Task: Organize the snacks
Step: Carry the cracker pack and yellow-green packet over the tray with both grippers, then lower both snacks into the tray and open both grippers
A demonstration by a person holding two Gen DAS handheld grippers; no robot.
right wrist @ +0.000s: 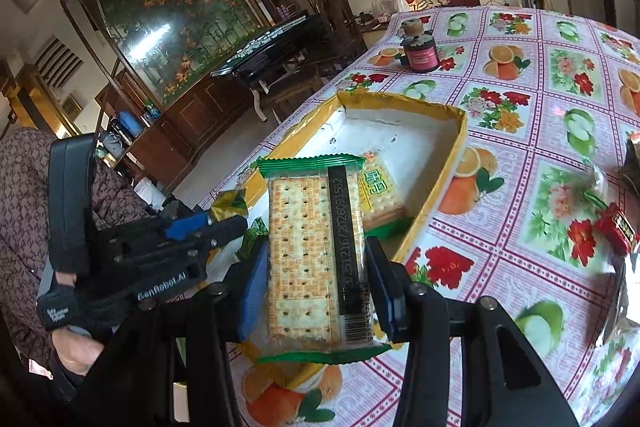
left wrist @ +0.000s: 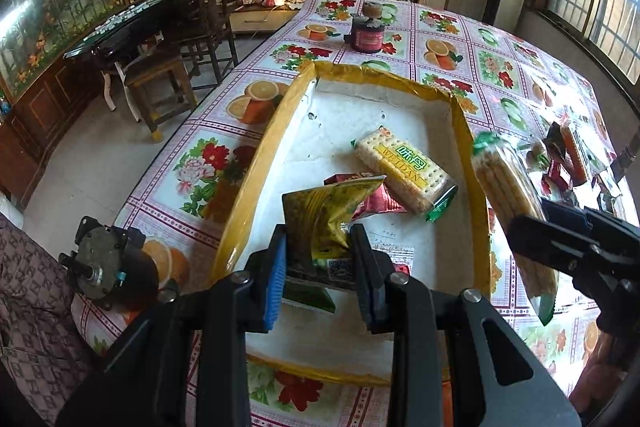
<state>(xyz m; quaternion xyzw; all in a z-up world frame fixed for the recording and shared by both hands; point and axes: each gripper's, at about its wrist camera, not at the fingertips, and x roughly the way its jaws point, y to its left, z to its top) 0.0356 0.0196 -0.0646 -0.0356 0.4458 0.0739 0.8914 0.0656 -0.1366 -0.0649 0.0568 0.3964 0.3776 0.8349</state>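
The left gripper [left wrist: 320, 267] hangs over the near end of the tray [left wrist: 256, 163], its jaws pinching a yellow snack pouch [left wrist: 324, 215] by its lower end, so the pouch stands up and leans toward the tray's middle. The pouch is directly above the tray floor, close to a red packet [left wrist: 376, 201] and a cracker pack [left wrist: 404, 171] that already lie inside, the pack's long axis running diagonally toward the far corner.

The right gripper [right wrist: 316, 279] has its jaws clamped on the two long edges of a second cracker packet [right wrist: 312, 259], green-trimmed and turned printed-seam up. Its long axis runs forward along the fingers, pointing at the tray. In the left wrist view this packet [left wrist: 512, 203] hangs just outside the tray's right wall, over the flowered worktop [left wrist: 440, 27], not yet above the floor of the tray.

So the left load looks ready to be let go where it is, while the right one probably needs to travel leftward across the yellow rim first. Free floor shows beyond the lying cracker pack, toward the far wall. More loose snacks [left wrist: 568, 155] lie on the worktop to the right, nearer the right gripper than the left. The two tools stand close together over the tray's near end, so crowding is a likely risk.
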